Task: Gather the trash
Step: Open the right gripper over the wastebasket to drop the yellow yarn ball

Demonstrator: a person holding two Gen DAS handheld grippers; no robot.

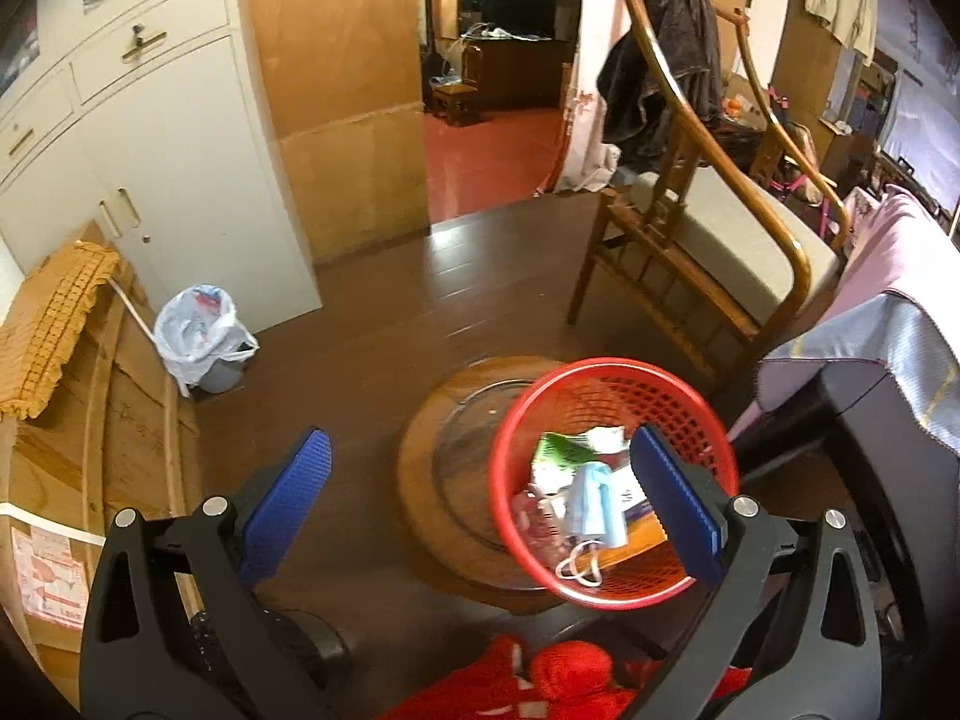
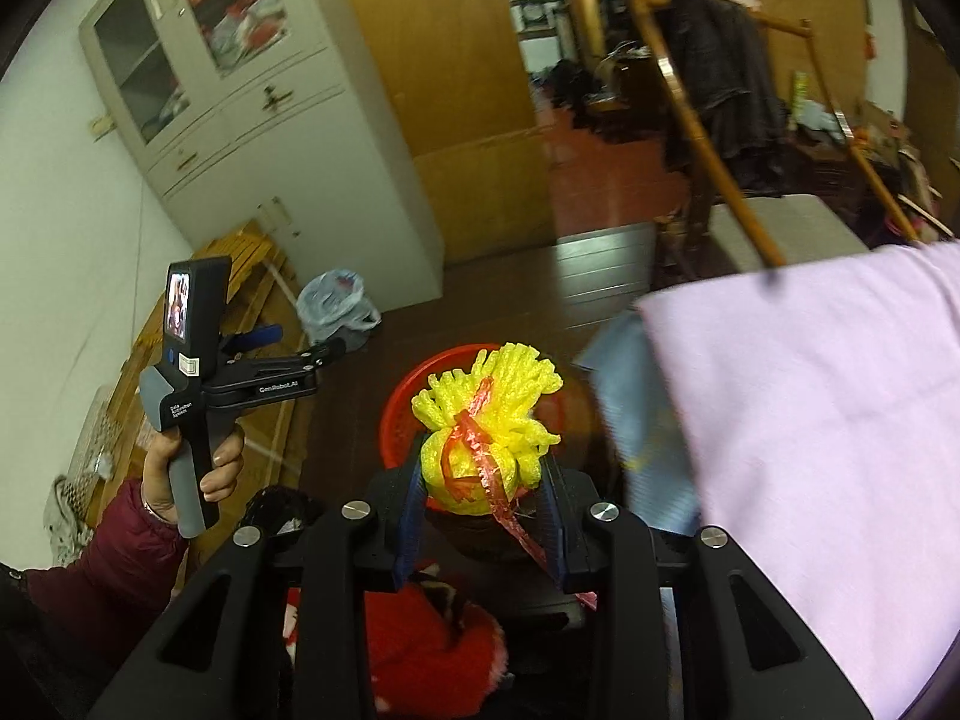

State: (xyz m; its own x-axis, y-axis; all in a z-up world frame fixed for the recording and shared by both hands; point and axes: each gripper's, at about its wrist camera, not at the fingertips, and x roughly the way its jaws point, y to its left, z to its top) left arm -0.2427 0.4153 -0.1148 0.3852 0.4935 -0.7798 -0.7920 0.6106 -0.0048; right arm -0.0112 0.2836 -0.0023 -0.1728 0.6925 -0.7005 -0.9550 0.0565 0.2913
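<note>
A red mesh basket point(image 1: 495, 480) sits on a round wooden stand point(image 1: 420, 480). It holds a blue face mask point(image 1: 594, 504) and several wrappers. My left gripper point(image 1: 480, 438) hangs above the stand with its blue pads wide open and nothing between them; its right pad overlaps the basket. The right wrist view shows this left gripper point(image 2: 300, 342) at the left, held by a hand in a dark red sleeve. My right gripper point(image 2: 483, 474) is shut on a yellow foam net point(image 2: 486, 420) tied with a red plastic strip. It hovers over the basket point(image 2: 402, 414), which the net mostly hides.
A small bin lined with a white plastic bag point(image 1: 198, 336) stands by the white cabinet point(image 1: 180, 150). A wooden armchair point(image 1: 690, 276) is behind the stand. Pink cloth point(image 2: 810, 420) drapes on the right. A wooden bench point(image 1: 120, 408) runs along the left, and something red point(image 1: 558, 678) lies below.
</note>
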